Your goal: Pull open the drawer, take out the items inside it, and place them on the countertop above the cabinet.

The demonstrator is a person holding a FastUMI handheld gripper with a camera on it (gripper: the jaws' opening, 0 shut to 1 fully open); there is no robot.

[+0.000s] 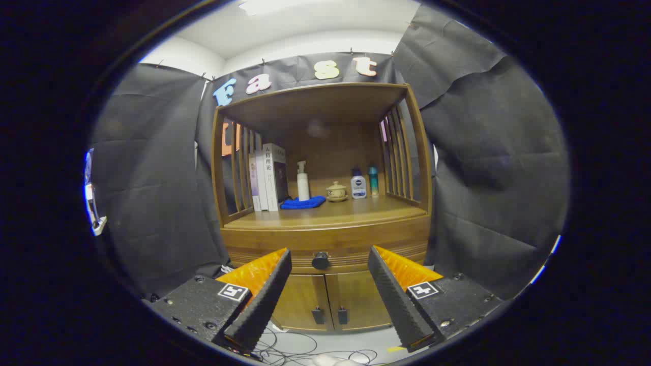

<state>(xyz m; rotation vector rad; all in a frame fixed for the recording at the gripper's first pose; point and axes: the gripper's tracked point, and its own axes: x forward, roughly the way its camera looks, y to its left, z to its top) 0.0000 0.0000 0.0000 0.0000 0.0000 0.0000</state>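
Black cloth walls surround a wooden cabinet [325, 239] whose countertop [330, 213] carries books [267, 178], a blue cloth [303, 203] and bottles [358, 184]. Its drawer [325, 249] sits closed, the round knob [320, 261] just beyond and between the fingers of the spread, empty gripper [329, 259].

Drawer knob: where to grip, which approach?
Grip the round dark knob at the centre of the drawer front, coming straight on from the front. It juts out from the flat panel, so a finger can close on each side. The gripper is open and already lined up, short of it.
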